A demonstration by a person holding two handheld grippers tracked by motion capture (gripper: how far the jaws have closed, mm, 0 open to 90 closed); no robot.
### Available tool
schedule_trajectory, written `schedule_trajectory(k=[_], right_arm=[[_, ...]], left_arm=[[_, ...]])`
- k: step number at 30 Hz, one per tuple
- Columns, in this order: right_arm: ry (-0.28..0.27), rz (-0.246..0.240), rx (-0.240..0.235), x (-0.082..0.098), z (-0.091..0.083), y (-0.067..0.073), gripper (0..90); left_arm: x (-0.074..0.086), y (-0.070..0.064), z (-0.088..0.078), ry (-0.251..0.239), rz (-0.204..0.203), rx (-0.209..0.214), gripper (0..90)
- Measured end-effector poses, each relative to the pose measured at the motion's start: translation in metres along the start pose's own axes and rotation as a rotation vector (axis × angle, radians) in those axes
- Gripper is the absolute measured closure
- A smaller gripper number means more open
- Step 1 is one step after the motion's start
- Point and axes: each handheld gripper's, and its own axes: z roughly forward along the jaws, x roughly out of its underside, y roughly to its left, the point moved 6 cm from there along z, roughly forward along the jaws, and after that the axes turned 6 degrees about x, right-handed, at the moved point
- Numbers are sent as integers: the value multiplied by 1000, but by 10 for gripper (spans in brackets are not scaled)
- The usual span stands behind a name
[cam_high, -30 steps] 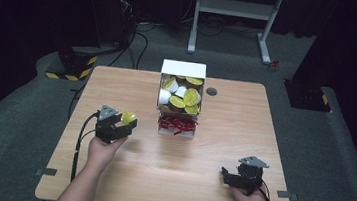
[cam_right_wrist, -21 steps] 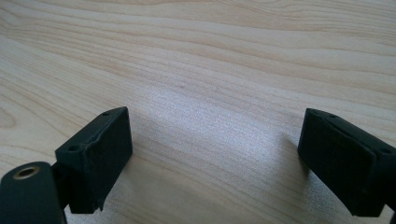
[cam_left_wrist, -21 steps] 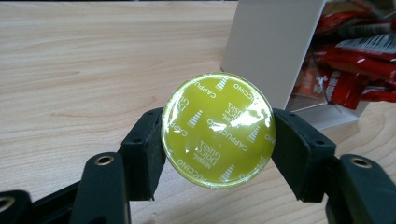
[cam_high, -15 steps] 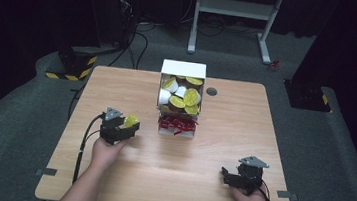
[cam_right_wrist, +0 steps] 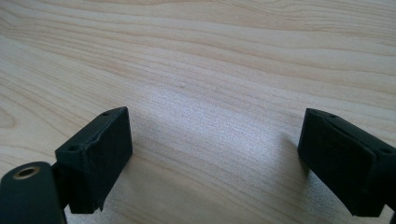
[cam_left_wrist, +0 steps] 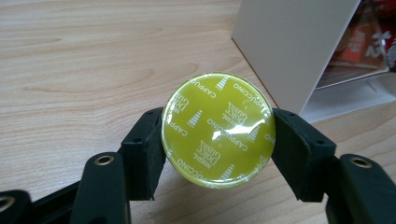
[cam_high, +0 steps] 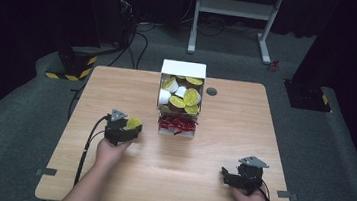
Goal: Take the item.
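A yellow-green coffee capsule [cam_left_wrist: 217,129] with white "Dolce Gusto Cappuccino" print sits squeezed between the two black jaws of my left gripper [cam_left_wrist: 217,140]. In the high view that left gripper [cam_high: 131,128] is left of the white box [cam_high: 183,70], with the capsule [cam_high: 133,123] at its tip. The box holds several yellow-green, white and brown capsules [cam_high: 191,97]. My right gripper [cam_high: 224,175] rests low over the table's front right, jaws wide apart with bare wood between them [cam_right_wrist: 215,154].
A clear tray of red packets [cam_high: 178,124] lies in front of the box. A small dark round grommet [cam_high: 211,91] is set in the wooden table [cam_high: 244,122]. A cable [cam_high: 89,141] trails from the left gripper toward the table's front edge.
My left gripper has drifted slightly toward the front of the table and rightward with the capsule held. The right gripper has not moved.
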Motion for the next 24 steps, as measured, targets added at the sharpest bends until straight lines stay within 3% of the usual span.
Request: schedule_trajectory(k=[13,20,24], right_arm=[[0,0,-1,0,0,0,99],[-3,0,0,0,0,0,99],[-3,0,0,0,0,0,100]], left_arm=[[5,4,8,11,2,-28,387],[15,11,10,9,-34,-33,386],[16,11,10,8,-23,-38,386]])
